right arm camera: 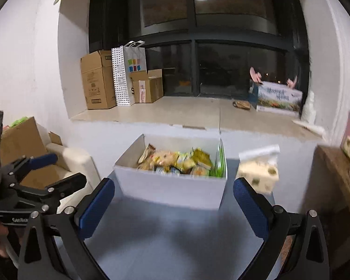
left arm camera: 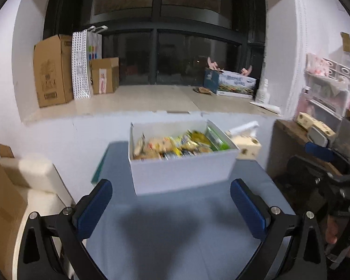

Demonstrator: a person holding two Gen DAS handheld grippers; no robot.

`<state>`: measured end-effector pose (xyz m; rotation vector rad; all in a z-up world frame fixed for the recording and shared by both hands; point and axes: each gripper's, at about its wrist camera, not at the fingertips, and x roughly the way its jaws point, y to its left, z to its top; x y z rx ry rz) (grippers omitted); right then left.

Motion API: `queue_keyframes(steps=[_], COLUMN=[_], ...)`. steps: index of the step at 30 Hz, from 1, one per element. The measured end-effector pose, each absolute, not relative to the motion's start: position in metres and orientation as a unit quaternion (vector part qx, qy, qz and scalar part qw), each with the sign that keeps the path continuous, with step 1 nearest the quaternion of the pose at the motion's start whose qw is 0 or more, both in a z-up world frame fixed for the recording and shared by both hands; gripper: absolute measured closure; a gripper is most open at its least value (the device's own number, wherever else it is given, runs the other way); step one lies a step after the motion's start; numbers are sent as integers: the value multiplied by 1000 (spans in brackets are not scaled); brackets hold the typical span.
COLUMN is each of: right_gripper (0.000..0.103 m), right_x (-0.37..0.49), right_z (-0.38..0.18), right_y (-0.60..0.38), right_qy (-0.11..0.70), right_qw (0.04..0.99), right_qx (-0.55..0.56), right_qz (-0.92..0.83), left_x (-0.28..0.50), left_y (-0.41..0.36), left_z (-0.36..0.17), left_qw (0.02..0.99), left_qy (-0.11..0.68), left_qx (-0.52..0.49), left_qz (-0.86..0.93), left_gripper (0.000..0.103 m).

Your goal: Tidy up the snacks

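White box (left arm camera: 182, 175) of snack packets (left arm camera: 175, 144): far end of blue table (left arm camera: 175, 233), uncovered. Left gripper (left arm camera: 170, 207): fingers spread, empty, short of box. Right gripper (right arm camera: 173, 207): likewise spread, empty. Tissue box (right arm camera: 259, 175): beside the box's right.

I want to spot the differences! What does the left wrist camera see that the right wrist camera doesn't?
Only the left wrist view shows the pink rack on the right wall and the right gripper. Only the right wrist view shows the left gripper, open. Both share the white snack box on the blue table and the cheese-patterned tissue box.
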<state>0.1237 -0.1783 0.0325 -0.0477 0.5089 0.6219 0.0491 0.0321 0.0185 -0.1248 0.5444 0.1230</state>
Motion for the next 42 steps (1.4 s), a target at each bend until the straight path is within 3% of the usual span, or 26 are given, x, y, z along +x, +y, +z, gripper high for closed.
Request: queue_keyframes(steps=[7,42], right_gripper=[0,0], right_x=[78,71], right_z=[12,15], right_y=[-212,-216], right_qy=[281,282], right_qw=[914,913], right_qx=[0,10], right_qz=[293,296], left_x=[4,9], left_y=[9,-1], left_z=[9,15], left_qw=[955,955], left_qy=[285,289], left_qx=[-68,-48], left_qz=[53,48], left_gripper=[0,0])
